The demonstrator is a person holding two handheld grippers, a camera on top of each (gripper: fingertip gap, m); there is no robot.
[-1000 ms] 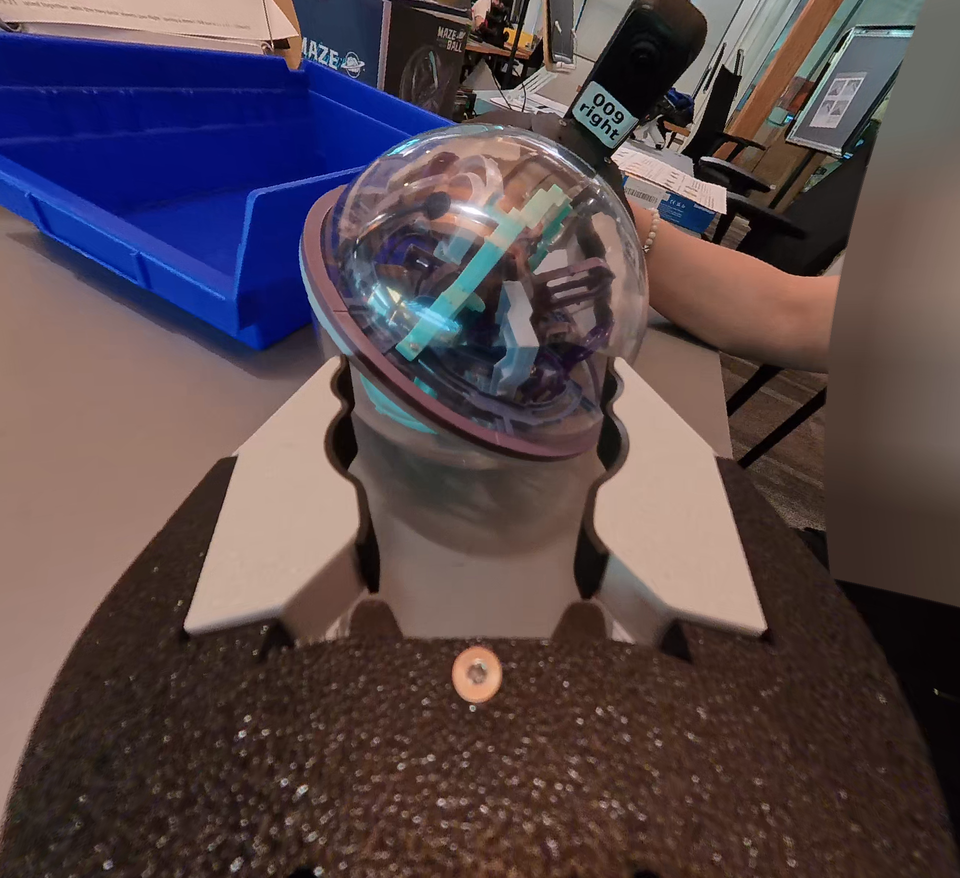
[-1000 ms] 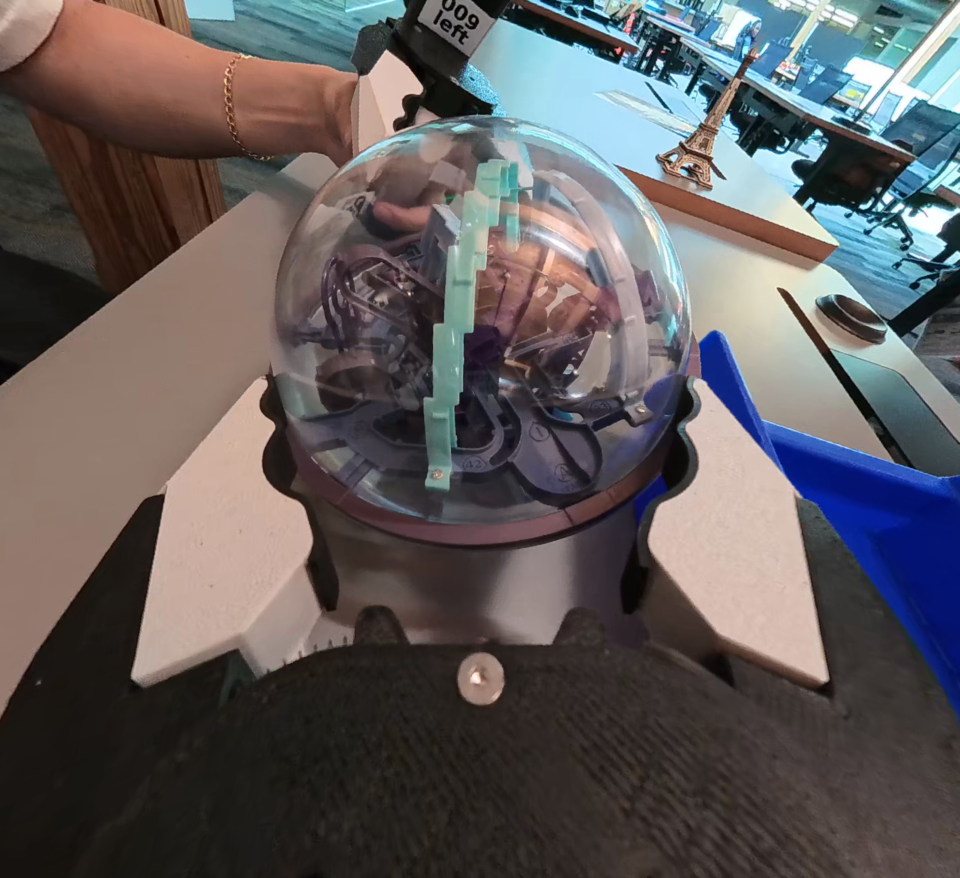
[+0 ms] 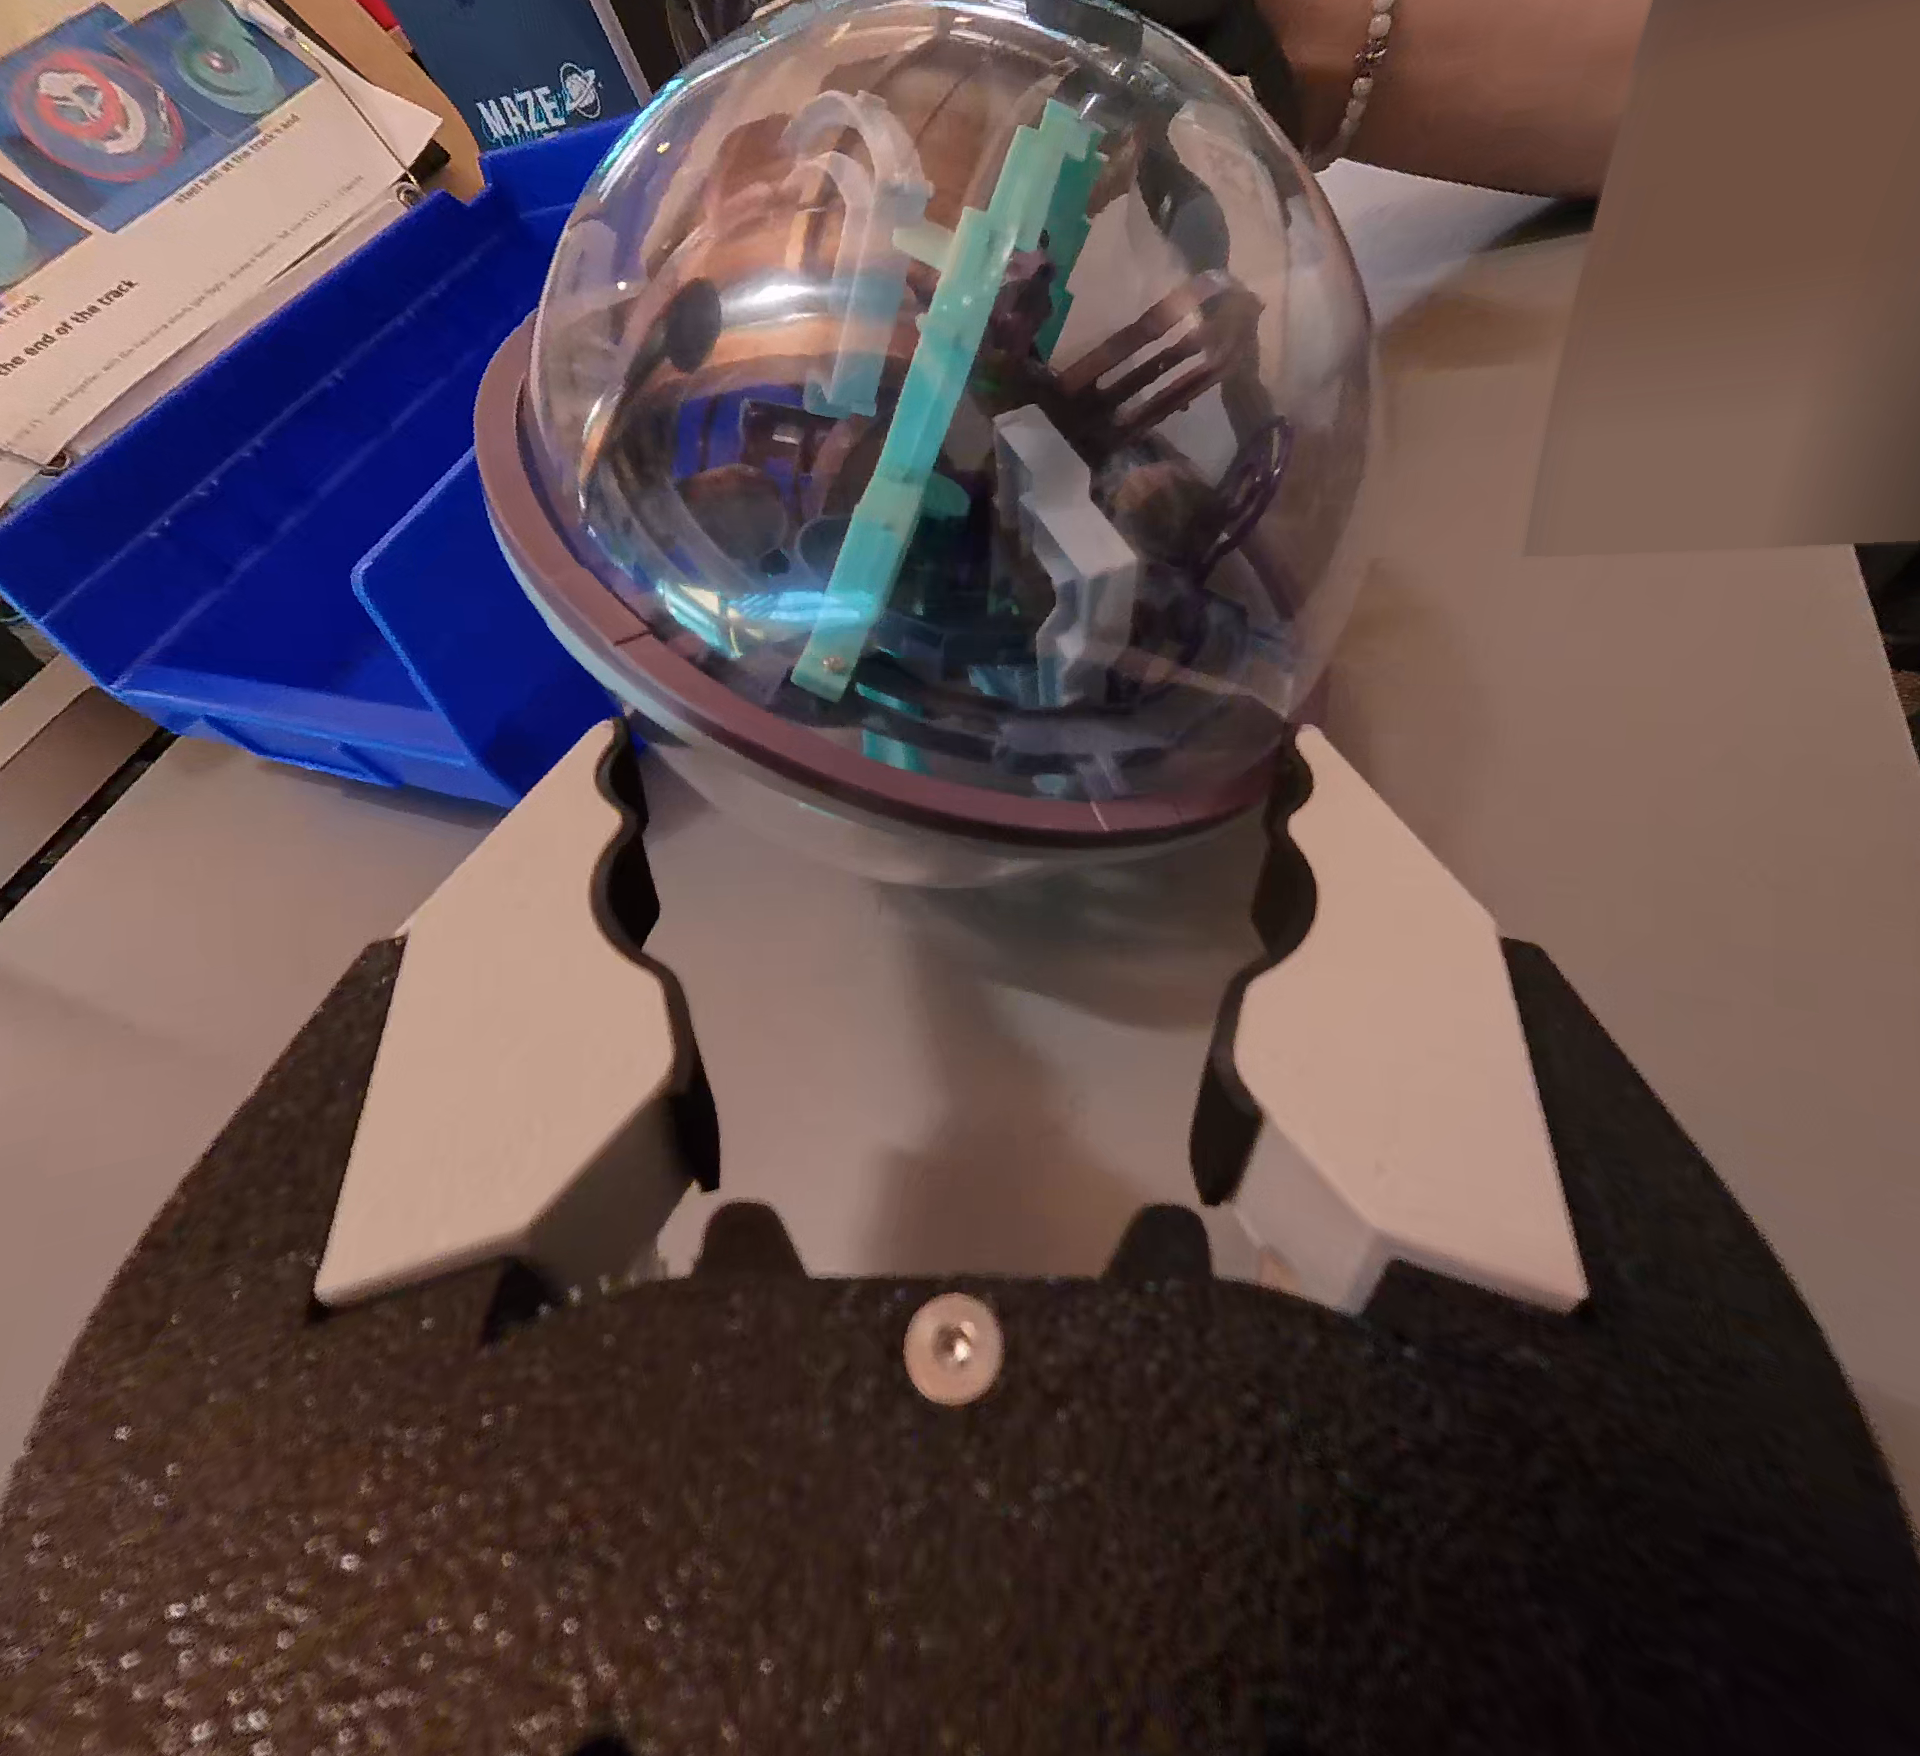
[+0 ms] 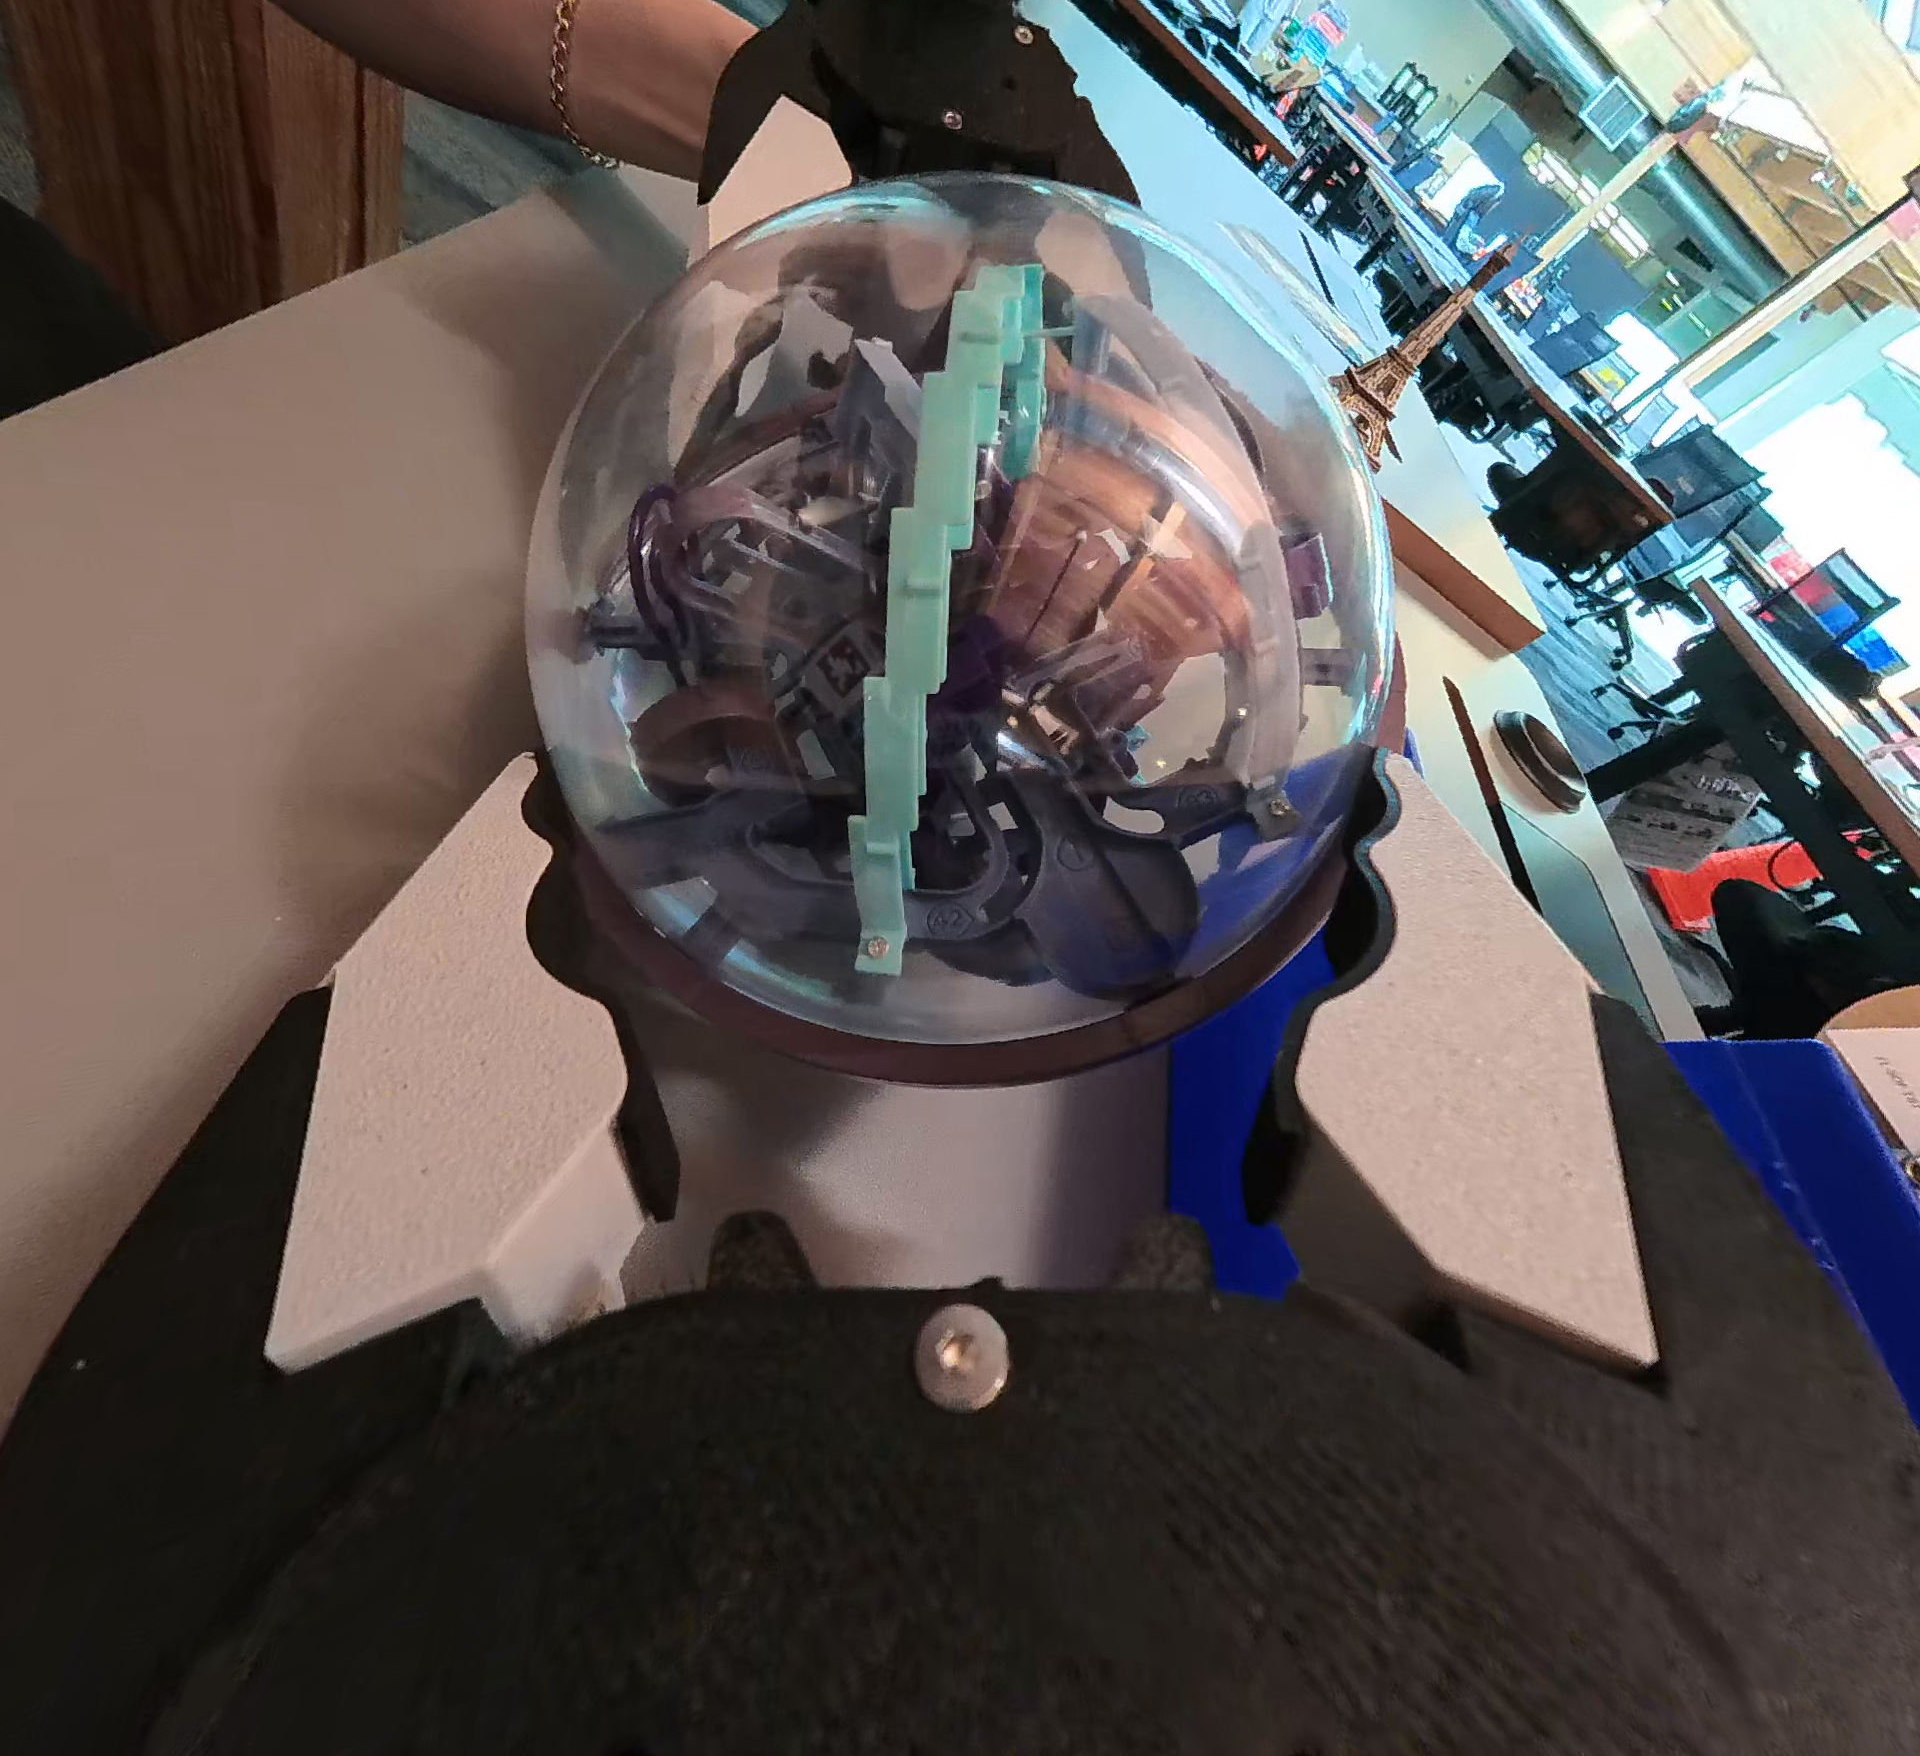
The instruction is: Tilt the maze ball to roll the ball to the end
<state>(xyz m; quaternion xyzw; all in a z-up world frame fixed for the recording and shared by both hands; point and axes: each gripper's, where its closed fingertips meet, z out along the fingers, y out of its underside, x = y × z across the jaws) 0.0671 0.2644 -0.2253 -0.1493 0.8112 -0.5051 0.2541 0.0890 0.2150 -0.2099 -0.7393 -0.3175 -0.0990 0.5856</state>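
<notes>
Plainly, the maze ball [image 3: 935,418] was held off the surface [image 3: 208,927] between two tools from opposite sides: the left tool [image 3: 951,833] and the right tool [image 4: 956,854] each stood spread wide, fingertips pressed against the sphere near its dark equator band. The smooth, curved shell gave little purchase, so a steeper tilt or uneven pressure could probably let it slip out and drop beside the blue bin [image 3: 312,563]. The small rolling ball could not be made out, so overshooting the track was a risk too.
</notes>
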